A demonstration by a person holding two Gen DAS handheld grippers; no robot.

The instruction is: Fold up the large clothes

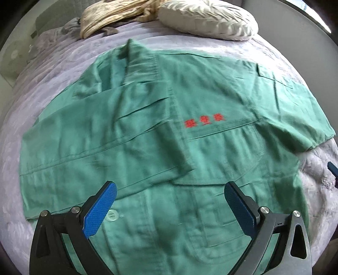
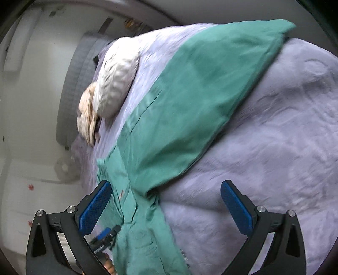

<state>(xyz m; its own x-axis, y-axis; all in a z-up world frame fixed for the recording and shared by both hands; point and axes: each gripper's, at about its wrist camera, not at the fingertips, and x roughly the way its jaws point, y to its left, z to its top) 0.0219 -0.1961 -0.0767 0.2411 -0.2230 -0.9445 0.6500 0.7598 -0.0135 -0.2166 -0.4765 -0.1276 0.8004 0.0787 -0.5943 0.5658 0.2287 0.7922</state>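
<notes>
**A bed under a lilac cover, with a green garment spread across it**

The bed (image 1: 63, 63) wears a pale lilac, quilted-looking cover that fills most of both views. A large green shirt (image 1: 169, 131) lies flat on it through the middle of the left wrist frame, with red lettering on the chest; one sleeve runs toward the upper right of the right wrist frame. At the top of the left wrist frame a white ruffled cushion (image 1: 209, 19) rests on the cover, and just left of it lies a crumpled cream cloth (image 1: 109, 17).
</notes>
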